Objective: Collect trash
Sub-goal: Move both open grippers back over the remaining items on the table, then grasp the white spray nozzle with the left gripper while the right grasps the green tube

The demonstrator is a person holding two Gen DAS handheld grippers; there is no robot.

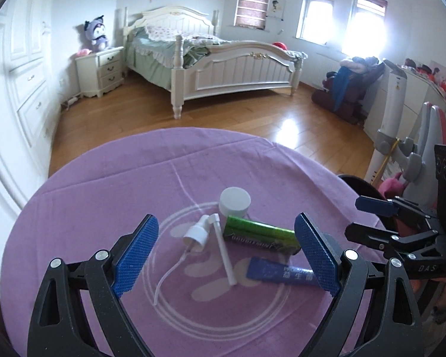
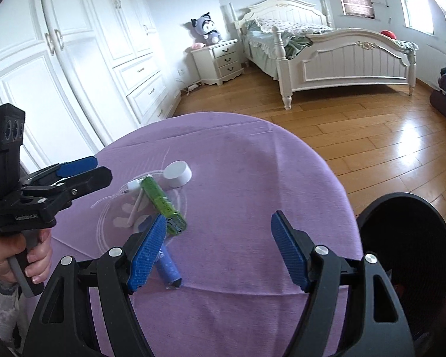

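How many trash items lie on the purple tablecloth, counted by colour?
White: 2, the round cap and the spray nozzle
Green: 1, the battery pack
Blue: 1, the sachet
Total: 4

- Round table under a purple cloth with a white paw print.
- Near its middle: white cap, white spray pump with a thin tube, green wrapper, blue sachet.
- Wrapper just beside cap.
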